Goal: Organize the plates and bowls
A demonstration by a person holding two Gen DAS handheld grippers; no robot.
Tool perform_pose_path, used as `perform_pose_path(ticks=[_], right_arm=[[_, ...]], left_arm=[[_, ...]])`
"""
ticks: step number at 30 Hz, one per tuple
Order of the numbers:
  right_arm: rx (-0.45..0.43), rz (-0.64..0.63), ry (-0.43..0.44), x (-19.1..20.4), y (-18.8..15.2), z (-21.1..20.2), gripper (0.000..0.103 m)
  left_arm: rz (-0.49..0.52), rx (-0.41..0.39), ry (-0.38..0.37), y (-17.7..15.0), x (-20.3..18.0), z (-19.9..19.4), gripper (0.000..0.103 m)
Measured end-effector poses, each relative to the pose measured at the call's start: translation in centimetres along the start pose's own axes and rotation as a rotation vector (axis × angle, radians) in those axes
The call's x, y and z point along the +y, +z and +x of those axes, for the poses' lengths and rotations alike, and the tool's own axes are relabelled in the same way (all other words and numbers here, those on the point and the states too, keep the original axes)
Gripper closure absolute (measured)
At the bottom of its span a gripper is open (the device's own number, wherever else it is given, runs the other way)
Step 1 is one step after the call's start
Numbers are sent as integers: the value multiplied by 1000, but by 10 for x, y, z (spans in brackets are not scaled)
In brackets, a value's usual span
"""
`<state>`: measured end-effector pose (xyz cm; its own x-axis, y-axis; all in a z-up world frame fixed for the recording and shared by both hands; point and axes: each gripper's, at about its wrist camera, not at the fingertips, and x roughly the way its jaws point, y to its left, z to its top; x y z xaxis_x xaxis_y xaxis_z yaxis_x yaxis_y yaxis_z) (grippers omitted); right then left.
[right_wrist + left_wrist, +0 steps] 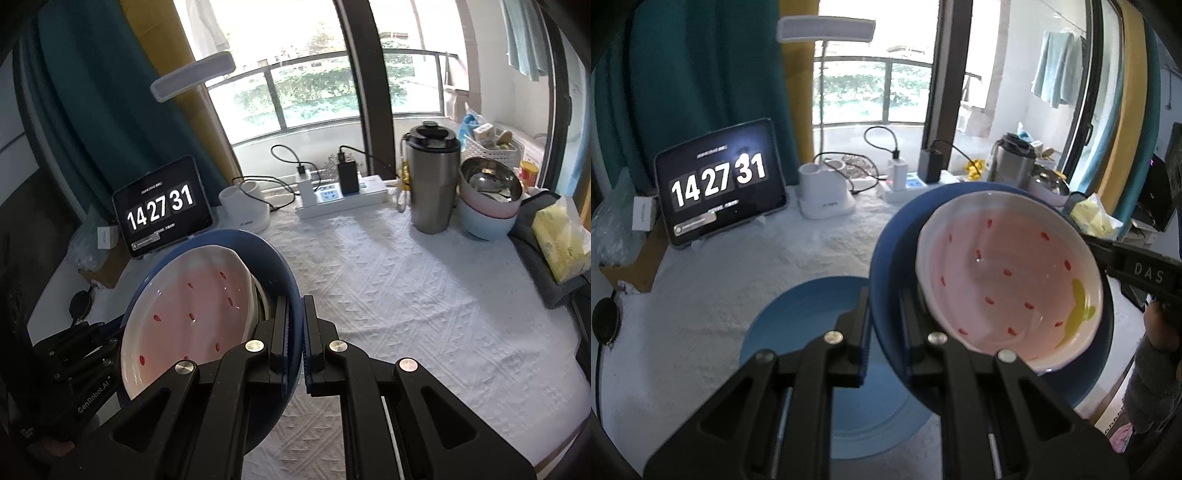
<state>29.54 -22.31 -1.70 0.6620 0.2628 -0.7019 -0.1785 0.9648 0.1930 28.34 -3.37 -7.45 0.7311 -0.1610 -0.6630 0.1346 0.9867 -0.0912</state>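
Note:
A dark blue plate (894,236) (273,258) hangs tilted above the table, carrying a pink plate with red specks (1008,277) (192,302). My left gripper (884,314) is shut on the dark blue plate's left rim. My right gripper (295,314) is shut on its opposite rim. Below the lifted stack, a light blue plate (798,325) lies flat on the white tablecloth (406,302); my left fingers (862,306) partly hide it.
At the back left a tablet (720,188) (162,206) shows a clock. Along the back stand a white lamp base (823,192) and a power strip (343,199). A steel tumbler (432,184), stacked bowls (487,199) and a tissue pack (561,236) fill the back right.

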Motion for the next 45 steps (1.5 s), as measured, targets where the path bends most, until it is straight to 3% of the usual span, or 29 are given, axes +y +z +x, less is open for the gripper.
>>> perform_pose_path(ticks=[28,45], right_arm=[[101,-73,61,84,0,74,96],[155,-53,84,91,-5,110,95]], left_arm=[[-117,39,66,-22,101,9,91],[-132,68,81,-24,119,26,91]])
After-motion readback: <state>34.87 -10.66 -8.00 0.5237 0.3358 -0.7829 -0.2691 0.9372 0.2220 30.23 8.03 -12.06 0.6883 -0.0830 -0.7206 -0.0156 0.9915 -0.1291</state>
